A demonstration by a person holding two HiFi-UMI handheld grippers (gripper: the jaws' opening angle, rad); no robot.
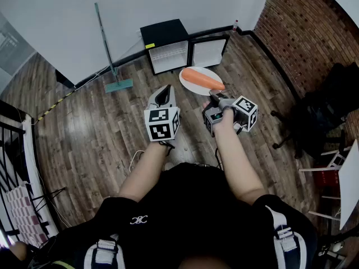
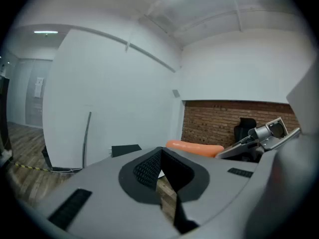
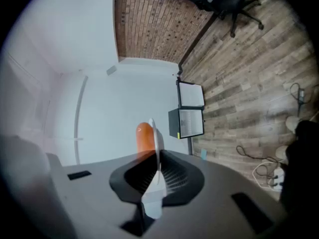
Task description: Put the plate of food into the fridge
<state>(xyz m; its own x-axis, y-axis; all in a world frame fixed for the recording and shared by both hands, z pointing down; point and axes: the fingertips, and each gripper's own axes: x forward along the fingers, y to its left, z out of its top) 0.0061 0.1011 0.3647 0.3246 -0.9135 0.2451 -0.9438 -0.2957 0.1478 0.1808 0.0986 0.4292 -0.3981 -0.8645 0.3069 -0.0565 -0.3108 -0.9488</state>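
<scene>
Clamped with the right gripper (image 3: 155, 172) on the thin near rim of the white plate (image 3: 158, 143), jaws nearly together, pads pressing both faces. On the plate, one long orange piece of food (image 1: 203, 79), held up in the air just short of the fridge (image 1: 164, 38), not yet inside. Alongside, also short of the fridge, the left gripper (image 1: 164, 92) with jaws together and nothing between them. Below both, a wooden plank floor (image 1: 101, 128). Small and black, the fridge, standing on that floor against a white wall (image 1: 67, 10), with its door (image 1: 208, 51) swung open to the right in the head view. Left of the fridge, a long-handled mop (image 1: 106, 43) leaning on the wall. Right of the fridge, a brick wall (image 1: 303, 21) and, further off, a black office chair (image 1: 317, 114).
</scene>
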